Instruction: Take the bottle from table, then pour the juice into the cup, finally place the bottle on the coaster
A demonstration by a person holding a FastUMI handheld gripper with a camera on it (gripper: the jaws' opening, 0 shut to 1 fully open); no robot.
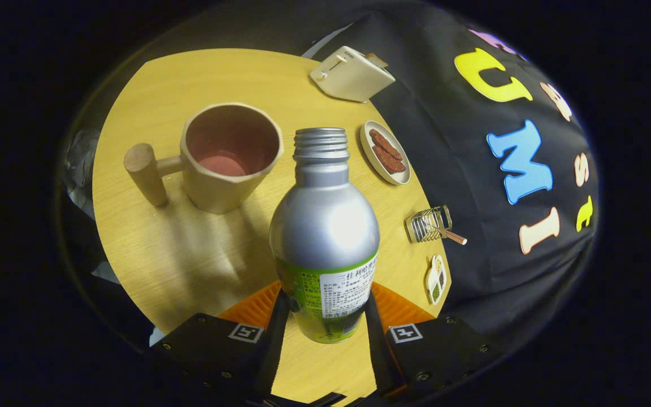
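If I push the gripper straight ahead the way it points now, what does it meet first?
Nothing new: the gripper already has the bottle clamped between its fingers, so the bottle leads. Beyond it lies bare table; the cup sits off to one side, though depth is unclear.

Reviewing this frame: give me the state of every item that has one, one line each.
bottle: uncapped, upright, held between the fingers.
cup: upright on the table, beyond the bottle, reddish liquid at the bottom.
gripper: shut on the bottle.
toaster: a slice sticking up.
small plate: holds brown pieces.
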